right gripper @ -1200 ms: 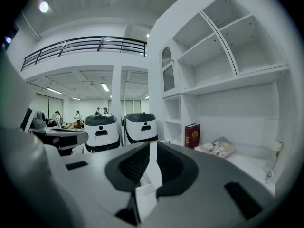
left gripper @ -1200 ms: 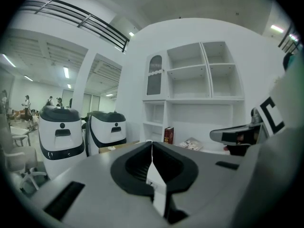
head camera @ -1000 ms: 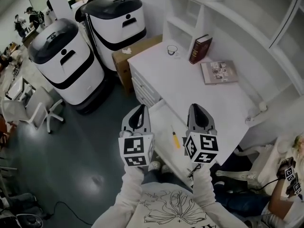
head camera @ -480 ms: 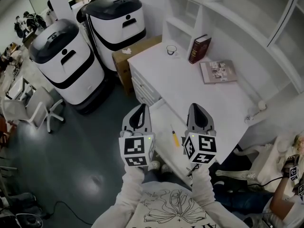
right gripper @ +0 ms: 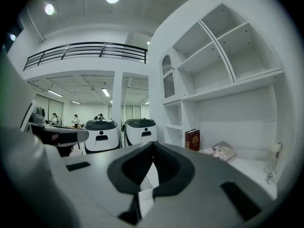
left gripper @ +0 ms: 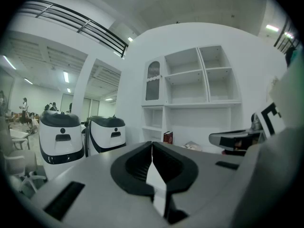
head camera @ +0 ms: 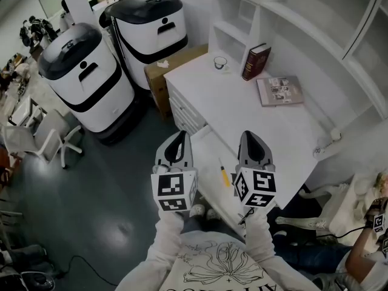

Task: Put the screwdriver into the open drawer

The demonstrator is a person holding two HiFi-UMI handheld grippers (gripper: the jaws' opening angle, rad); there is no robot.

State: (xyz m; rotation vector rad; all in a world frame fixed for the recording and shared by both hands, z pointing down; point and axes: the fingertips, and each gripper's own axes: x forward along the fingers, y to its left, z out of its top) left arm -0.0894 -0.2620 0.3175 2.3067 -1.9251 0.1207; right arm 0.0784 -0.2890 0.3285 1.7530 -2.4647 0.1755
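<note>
Change since earlier: both grippers held their places above the drawer, and the screwdriver lay where it had been. Only a person's hand point(head camera: 377, 222) carrying square markers, far off to the right of the right gripper, had slid lower toward the picture's edge.
Left gripper point(head camera: 179, 137) point(left gripper: 152, 147): smooth grey moulded shell with black ribbed pads shaped into a pointed oval. Its jaws were pressed together at the tips with nothing caught between them.
Right gripper point(head camera: 251, 136) point(right gripper: 153, 148): same grey shell and black pads. Its jaws were likewise closed tip to tip and empty.
Screwdriver point(head camera: 223, 173): thin metal shaft on a stubby yellow handle. It lay flat between the two grippers, nearer the right one and touched by neither, with its shaft pointing away from the person.
Drawer point(head camera: 207, 153): smooth white tray, pulled out below and between the grippers, with the screwdriver resting on its floor.
Desk point(head camera: 242, 111): plain white top, ahead of the right gripper.
Book point(head camera: 256, 61) point(right gripper: 192, 139): dark red hardback standing upright, well ahead of the right gripper.
Magazine point(head camera: 279, 91): thin and glossy, lying flat ahead and to the right of the right gripper.
Cup point(head camera: 219, 62): small clear glass, just left of the book.
Machines point(head camera: 85, 80): two rounded white bodies with glossy black lids, ahead and to the left of the left gripper.
</note>
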